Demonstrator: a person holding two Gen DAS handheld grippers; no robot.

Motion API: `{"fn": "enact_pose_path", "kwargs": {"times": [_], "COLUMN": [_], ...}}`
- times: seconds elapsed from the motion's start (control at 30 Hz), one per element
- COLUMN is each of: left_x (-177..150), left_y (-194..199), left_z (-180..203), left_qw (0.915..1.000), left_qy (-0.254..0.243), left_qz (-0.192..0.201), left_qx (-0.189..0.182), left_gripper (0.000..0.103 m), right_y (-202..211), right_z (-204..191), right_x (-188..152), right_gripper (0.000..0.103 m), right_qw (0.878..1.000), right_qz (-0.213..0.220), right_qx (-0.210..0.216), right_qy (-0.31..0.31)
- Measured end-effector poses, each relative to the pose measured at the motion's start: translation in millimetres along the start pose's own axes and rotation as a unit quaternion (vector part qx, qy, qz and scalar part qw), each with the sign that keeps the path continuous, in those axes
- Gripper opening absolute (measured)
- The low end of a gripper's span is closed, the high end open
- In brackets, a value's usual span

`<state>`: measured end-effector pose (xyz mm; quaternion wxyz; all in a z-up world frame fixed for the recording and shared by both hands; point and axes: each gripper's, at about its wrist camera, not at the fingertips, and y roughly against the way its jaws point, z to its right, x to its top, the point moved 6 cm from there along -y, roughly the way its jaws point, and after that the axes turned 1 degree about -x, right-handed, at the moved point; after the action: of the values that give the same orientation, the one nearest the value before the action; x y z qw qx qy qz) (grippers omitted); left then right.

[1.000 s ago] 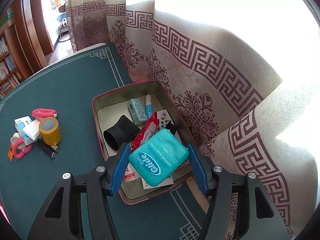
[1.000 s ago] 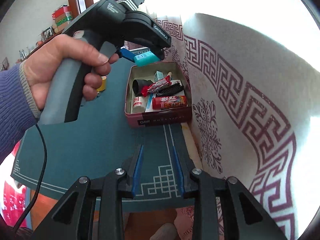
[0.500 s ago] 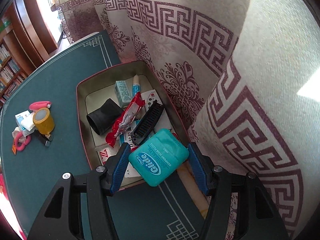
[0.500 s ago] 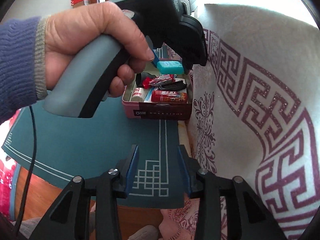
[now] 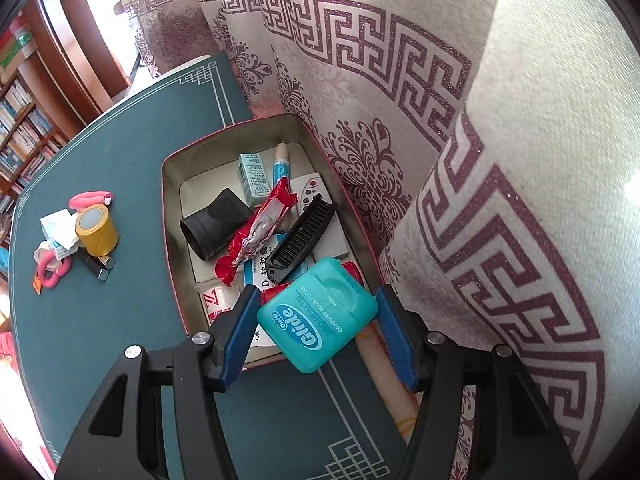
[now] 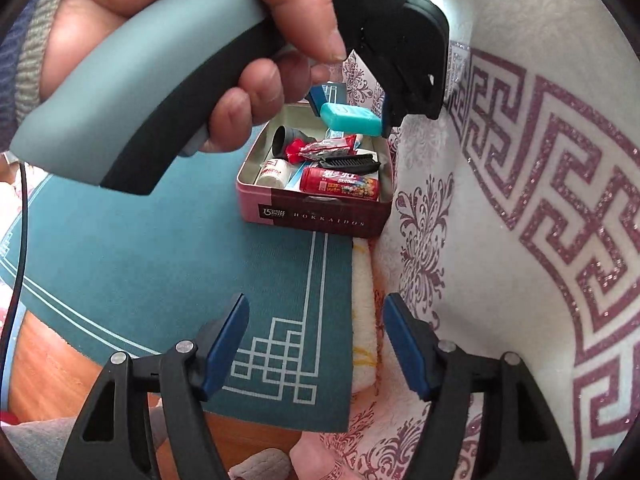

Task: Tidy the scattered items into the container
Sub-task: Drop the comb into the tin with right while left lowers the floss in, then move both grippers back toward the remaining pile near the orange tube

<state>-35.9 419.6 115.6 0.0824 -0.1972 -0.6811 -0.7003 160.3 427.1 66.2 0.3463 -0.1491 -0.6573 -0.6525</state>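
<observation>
Clamped crosswise between the left gripper point(image 5: 316, 330) pads, teal plastic floss case point(image 5: 318, 314), poised over the pink rectangular tin point(image 6: 312, 216) for dropping. Right gripper point(image 6: 316, 344): 2 jaws just widened, empty, clear of the way.

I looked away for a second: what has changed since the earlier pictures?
The left hand-held gripper carried the floss box nearer the tin's near end, still clamped. The empty right hand-held gripper's jaws have just been opening. The tin's contents stayed put.

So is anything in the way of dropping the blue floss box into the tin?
Nothing blocks it. The floss box, held in the left gripper, hangs over the open tin; a comb and red tube lie underneath.
</observation>
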Motion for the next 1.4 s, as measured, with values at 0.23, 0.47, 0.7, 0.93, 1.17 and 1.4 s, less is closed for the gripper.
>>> {"fn": "enact_pose_path", "kwargs": {"times": [0.23, 0.47, 0.7, 0.93, 1.17, 1.4], "left_x": [-2.7, -5.9, -6.2, -6.4, -9.5, -23.5], "left_y": [-4.4, 0.5, 8.7, 19.4, 27.7, 35.7], "left_z": [4.5, 3.5, 3.4, -7.3, -30.3, -63.1], "left_qw": [0.9994, 0.9985, 0.9983, 0.9984, 0.9976, 0.9961], "left_qy": [0.000, 0.000, -0.004, 0.009, 0.011, 0.031], "left_qz": [-0.033, -0.052, -0.055, -0.055, -0.060, -0.060], "left_qx": [0.011, 0.021, 0.018, 0.011, 0.033, 0.058], "left_gripper": [0.062, 0.062, 0.066, 0.066, 0.066, 0.066], "right_y": [0.0, 0.3, 0.5, 6.3, 18.6, 32.0], "right_z": [2.7, 12.7, 10.0, 7.0, 5.1, -4.5], "right_x": [-3.0, -4.0, -0.9, 0.8, 4.1, 11.2], "right_gripper": [0.077, 0.077, 0.077, 0.077, 0.078, 0.079], "right_qw": [1.000, 1.000, 1.000, 0.999, 0.999, 0.999], "right_qz": [-0.001, -0.004, -0.001, 0.003, 0.011, 0.029], "right_qx": [0.007, 0.009, 0.018, 0.023, 0.025, 0.025], "right_qy": [-0.001, -0.023, -0.023, -0.024, -0.022, -0.010]}}
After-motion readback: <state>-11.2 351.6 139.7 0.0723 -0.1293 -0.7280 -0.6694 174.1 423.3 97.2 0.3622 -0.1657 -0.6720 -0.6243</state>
